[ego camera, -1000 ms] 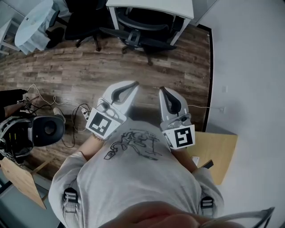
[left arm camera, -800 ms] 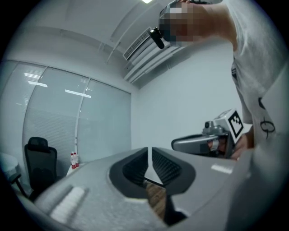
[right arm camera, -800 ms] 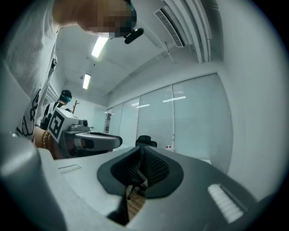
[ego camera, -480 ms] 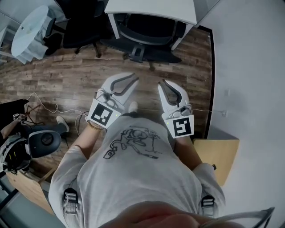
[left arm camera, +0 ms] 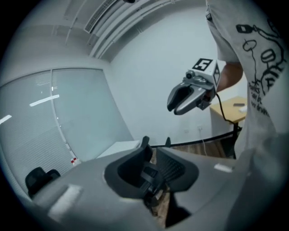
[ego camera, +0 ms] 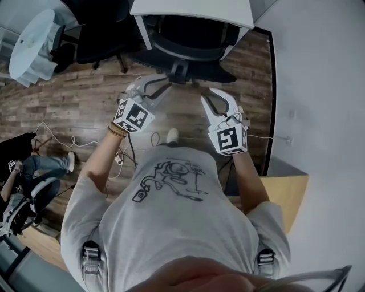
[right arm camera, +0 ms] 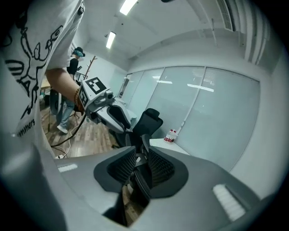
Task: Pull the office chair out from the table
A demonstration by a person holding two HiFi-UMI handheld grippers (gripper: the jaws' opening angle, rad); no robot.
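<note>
The chair (ego camera: 191, 43), black and with its back turned to the person, stands at the upper middle of the head view, pushed in under the white tabletop (ego camera: 194, 8), and its legs spread over the wooden floor (ego camera: 85, 91) just below. Both grippers are held out in front of the person toward it. The left gripper (ego camera: 162, 84) is left of centre, with its marker cube lower left and its tips near the lower back of the chair (I cannot tell from above whether they touch it). Its jaws have just been opening and now stand about half apart. In the left gripper view no pad presses on anything, and only floor and dark parts show in the gap. The right gripper (ego camera: 206, 97) is right of centre, a little below the chair's legs and apart from them. Its jaws also have just been opening, they are about half apart, and the right gripper view shows nothing gripped between them. A second black chair (ego camera: 97, 40) and a round white table (ego camera: 34, 40) are at the upper left. Cables (ego camera: 51, 137) lie on the floor at the left. A white wall (ego camera: 319, 85) fills the right side, with a wooden desk (ego camera: 291, 194) at its foot.
</note>
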